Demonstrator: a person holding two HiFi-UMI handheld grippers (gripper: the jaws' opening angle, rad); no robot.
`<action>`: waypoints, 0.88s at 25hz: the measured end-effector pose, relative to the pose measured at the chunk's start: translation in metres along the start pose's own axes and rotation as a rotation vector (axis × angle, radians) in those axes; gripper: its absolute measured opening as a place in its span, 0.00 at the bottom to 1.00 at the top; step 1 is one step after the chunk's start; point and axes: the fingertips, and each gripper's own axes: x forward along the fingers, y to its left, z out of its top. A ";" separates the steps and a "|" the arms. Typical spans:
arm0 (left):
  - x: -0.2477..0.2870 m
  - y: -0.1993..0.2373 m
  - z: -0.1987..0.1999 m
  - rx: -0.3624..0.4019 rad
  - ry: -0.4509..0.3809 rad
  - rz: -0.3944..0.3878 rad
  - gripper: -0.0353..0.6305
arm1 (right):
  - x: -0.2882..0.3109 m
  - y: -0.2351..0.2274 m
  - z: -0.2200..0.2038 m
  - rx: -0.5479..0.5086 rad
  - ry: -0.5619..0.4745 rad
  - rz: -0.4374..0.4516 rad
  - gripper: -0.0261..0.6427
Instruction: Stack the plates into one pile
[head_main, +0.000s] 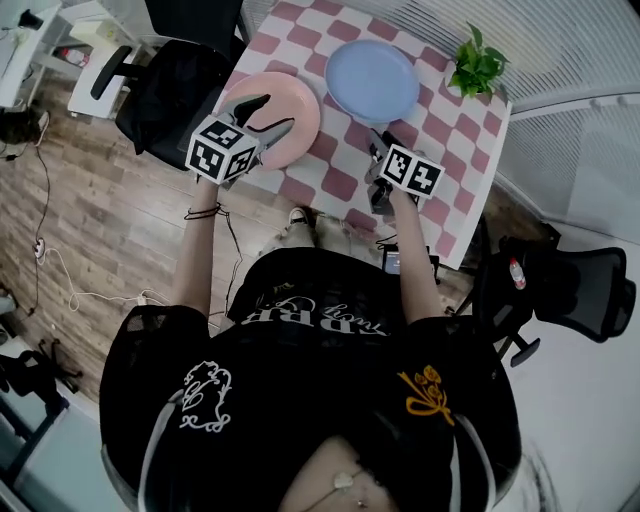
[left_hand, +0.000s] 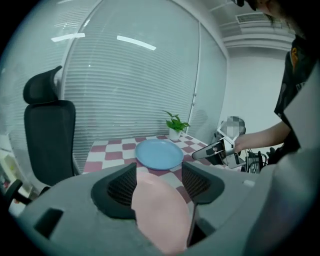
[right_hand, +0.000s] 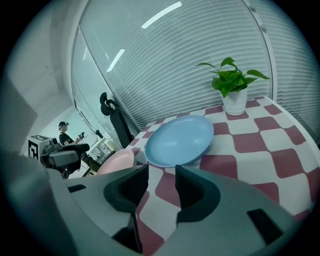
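My left gripper is shut on the near rim of the pink plate, which it holds tilted above the left end of the checkered table. In the left gripper view the pink plate fills the gap of the left gripper. The blue plate lies flat on the table just beyond and to the right, and shows as the blue plate and the blue plate. My right gripper hovers over the table's near edge, open. Nothing is inside the right gripper.
A potted plant stands at the table's far right corner. One black office chair sits by the table's left end, another chair to the right. Glass walls with blinds lie behind the table.
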 end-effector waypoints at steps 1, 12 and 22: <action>0.014 0.001 0.007 0.017 0.011 -0.012 0.48 | -0.001 -0.009 0.003 0.008 -0.004 -0.005 0.26; 0.153 0.034 0.028 0.064 0.264 -0.088 0.48 | 0.018 -0.079 0.035 0.103 -0.003 -0.003 0.26; 0.217 0.074 -0.023 -0.054 0.505 -0.062 0.48 | 0.059 -0.105 0.028 0.179 0.088 0.055 0.28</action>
